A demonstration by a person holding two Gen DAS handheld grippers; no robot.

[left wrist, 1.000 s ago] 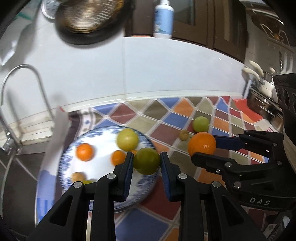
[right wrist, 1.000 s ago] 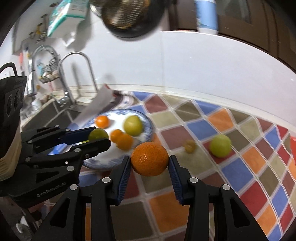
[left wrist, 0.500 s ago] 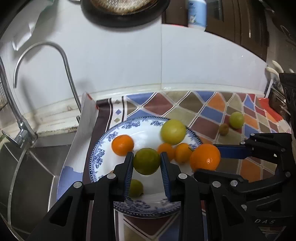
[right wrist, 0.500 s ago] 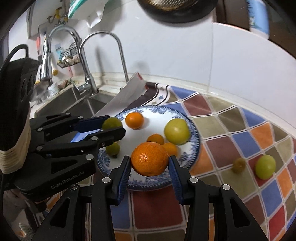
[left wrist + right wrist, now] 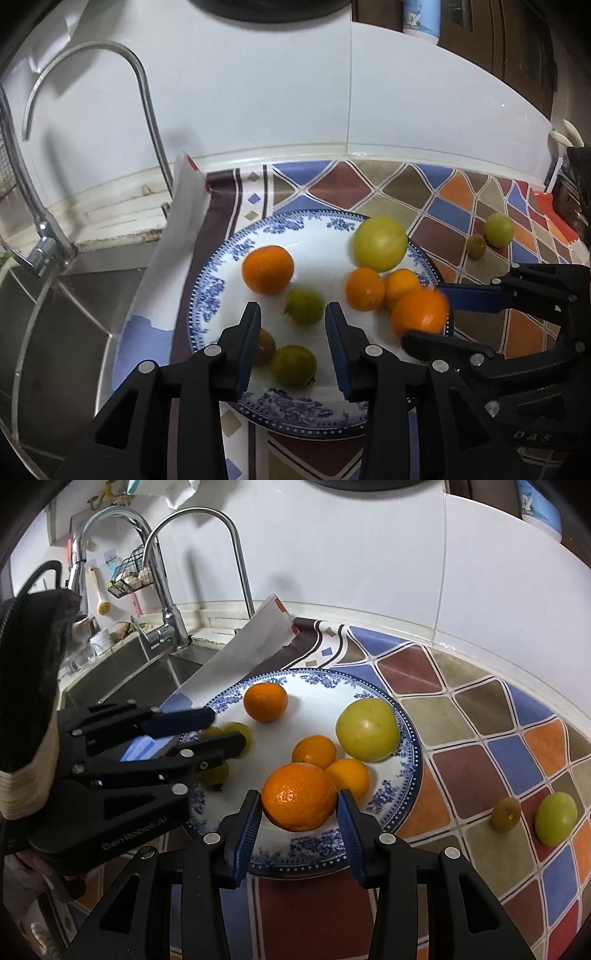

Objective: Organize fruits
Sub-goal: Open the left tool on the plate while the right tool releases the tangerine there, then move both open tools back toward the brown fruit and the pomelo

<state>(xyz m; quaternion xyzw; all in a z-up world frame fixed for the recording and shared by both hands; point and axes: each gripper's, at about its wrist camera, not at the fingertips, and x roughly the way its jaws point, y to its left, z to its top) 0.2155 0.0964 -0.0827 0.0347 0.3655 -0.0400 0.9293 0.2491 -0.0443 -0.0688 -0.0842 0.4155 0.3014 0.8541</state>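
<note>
1. My left gripper [image 5: 291, 321] hangs over the blue-patterned plate [image 5: 295, 410], jaws spread, gripping nothing; a blurred green fruit [image 5: 303, 306] sits between them.
2. My right gripper [image 5: 300, 814] clamps a large orange [image 5: 298, 796] above the plate's near rim.
3. Two greenish fruits [image 5: 556, 818] lie on the checkered mat [image 5: 480, 760], well apart from the plate.

You have a curved faucet [image 5: 144, 110] over a steel sink [image 5: 147, 672], and a white-and-blue bottle [image 5: 421, 18] above the tiled wall.
</note>
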